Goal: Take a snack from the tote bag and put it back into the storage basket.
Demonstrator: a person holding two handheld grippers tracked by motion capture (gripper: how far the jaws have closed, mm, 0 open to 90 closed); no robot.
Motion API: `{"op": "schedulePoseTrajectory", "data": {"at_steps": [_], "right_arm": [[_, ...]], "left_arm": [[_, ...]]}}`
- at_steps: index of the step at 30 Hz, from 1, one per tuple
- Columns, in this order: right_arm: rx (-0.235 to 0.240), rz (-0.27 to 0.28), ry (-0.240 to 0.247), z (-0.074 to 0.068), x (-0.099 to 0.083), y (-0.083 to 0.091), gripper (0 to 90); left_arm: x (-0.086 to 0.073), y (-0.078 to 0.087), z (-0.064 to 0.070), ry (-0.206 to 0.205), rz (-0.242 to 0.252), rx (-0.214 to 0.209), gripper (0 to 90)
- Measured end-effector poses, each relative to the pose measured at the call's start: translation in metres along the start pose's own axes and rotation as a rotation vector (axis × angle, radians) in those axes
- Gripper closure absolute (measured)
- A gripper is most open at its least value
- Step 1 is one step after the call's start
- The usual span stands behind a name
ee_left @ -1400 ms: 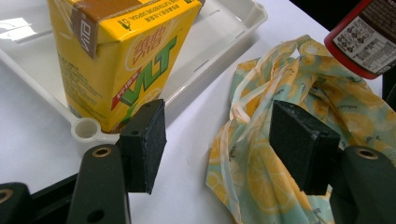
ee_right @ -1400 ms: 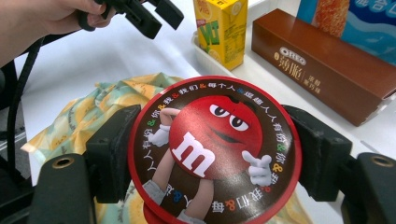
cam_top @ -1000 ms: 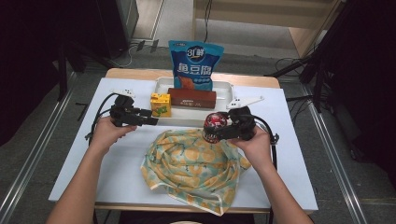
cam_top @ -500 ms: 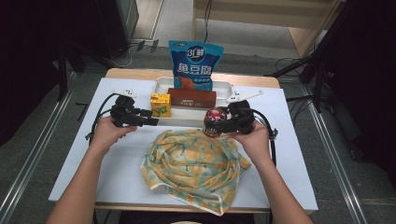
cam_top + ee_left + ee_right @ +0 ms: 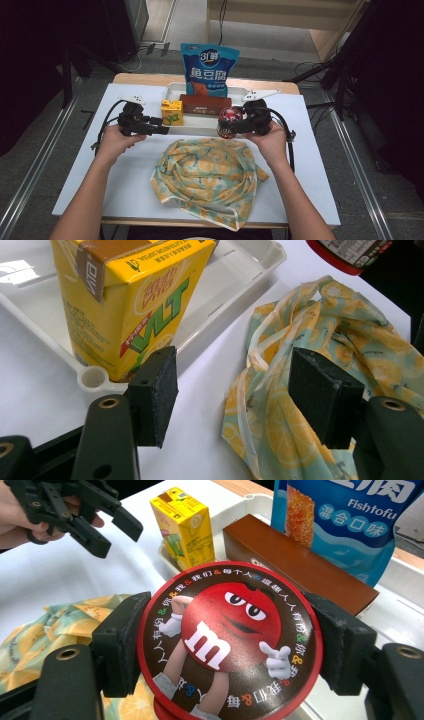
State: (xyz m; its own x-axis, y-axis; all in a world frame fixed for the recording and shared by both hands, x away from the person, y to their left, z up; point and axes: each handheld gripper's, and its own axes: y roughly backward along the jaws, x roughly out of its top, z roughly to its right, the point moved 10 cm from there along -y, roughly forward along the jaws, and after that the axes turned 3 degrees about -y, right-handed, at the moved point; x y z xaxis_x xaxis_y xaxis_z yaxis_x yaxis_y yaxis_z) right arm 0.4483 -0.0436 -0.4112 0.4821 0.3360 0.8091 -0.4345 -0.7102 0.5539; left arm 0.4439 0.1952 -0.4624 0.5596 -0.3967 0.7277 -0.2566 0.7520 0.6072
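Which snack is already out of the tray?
The red M&M's tin, clamped in the right gripper above the cloth; juice carton, brown box and blue bag remain in the tray.

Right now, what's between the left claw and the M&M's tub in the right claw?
In the high view, the yellow juice carton and white tray front rim lie between the open left claw and the M&M's tub that the right claw clamps.

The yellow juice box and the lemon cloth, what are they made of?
The yellow juice box looks like coated paper carton: sharp folded edges, a glued top flap, slightly glossy print. The lemon cloth seems thin, soft fabric, maybe cotton or polyester: it crumples in loose folds, with a stitched hem.
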Motion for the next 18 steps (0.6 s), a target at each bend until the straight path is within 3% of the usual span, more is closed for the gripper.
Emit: {"op": "schedulePoseTrajectory", "data": {"at_steps": [18], "right_arm": [[-0.037,0.001,-0.03,0.027,0.004,-0.016,26.9]], "left_arm": [[-0.001,0.0,0.002,-0.013,-0.005,0.002,37.0]]}}
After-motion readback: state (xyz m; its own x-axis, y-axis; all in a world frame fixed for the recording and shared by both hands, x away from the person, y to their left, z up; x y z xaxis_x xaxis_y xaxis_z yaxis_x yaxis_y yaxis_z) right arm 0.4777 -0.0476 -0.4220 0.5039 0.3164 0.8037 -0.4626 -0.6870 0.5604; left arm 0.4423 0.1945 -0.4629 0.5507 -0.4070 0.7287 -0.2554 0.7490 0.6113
